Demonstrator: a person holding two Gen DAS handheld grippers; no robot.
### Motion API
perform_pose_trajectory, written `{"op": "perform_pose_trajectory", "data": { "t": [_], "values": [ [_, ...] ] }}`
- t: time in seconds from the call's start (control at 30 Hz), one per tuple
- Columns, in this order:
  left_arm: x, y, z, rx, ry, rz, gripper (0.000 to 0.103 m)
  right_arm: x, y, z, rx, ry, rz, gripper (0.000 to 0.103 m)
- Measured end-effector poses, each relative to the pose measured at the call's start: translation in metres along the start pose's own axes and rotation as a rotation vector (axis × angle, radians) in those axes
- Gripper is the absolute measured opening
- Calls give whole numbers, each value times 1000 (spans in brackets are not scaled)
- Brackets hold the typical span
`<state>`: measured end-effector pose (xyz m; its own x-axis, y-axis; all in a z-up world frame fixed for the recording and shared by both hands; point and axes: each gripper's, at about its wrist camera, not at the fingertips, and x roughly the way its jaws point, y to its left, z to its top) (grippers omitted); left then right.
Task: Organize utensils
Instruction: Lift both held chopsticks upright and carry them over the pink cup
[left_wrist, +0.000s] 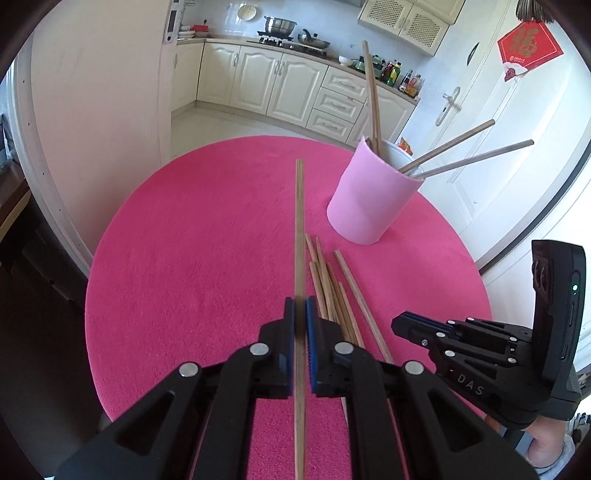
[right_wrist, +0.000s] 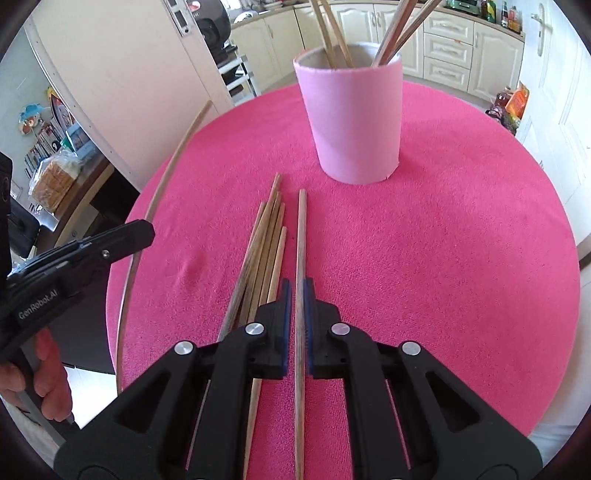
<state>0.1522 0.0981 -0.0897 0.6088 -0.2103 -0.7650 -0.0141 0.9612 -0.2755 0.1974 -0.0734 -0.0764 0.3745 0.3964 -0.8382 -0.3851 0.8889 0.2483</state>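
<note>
Round table under a magenta cloth (left_wrist: 192, 240); on it an upright pale-pink cylindrical holder (right_wrist: 352, 122) with wooden chopsticks leaning inside, and a loose wooden chopstick bundle (right_wrist: 264, 254) pointing toward the holder. Left gripper (left_wrist: 300, 314) pinches one raised chopstick (left_wrist: 299, 221), long axis forward. Right gripper (right_wrist: 297, 306) straddles another chopstick (right_wrist: 301, 236) — whether it is pinched cannot be told. Likely risk: slender sticks pivoting or slipping — missing the rim.

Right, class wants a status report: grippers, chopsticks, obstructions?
Left gripper shut on one chopstick. Right gripper around another chopstick. Pink cup unobstructed.
</note>
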Motion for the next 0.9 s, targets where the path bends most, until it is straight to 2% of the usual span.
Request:
{"op": "perform_pose_trajectory", "data": {
  "t": [0.07, 0.13, 0.4, 0.6, 0.77, 0.9],
  "values": [
    [1, 2, -1, -3, 4, 0, 6, 6, 2, 0, -11, 17, -33, 7],
    [2, 3, -1, -4, 7, -3, 6, 12, 3, 0, -13, 41, -21, 7],
    [5, 8, -3, -7, 23, -1, 6, 33, 10, 0, -61, 103, -83, 7],
    [11, 6, -4, 1, 41, -4, 6, 38, 19, 2, -102, 111, -117, 7],
    [10, 4, -6, 4, 38, -15, 6, 33, 12, -3, -89, 68, -83, 7],
    [6, 4, -7, 11, 22, -31, 6, 17, 10, -7, -83, -6, -38, 6]
  ]
}}
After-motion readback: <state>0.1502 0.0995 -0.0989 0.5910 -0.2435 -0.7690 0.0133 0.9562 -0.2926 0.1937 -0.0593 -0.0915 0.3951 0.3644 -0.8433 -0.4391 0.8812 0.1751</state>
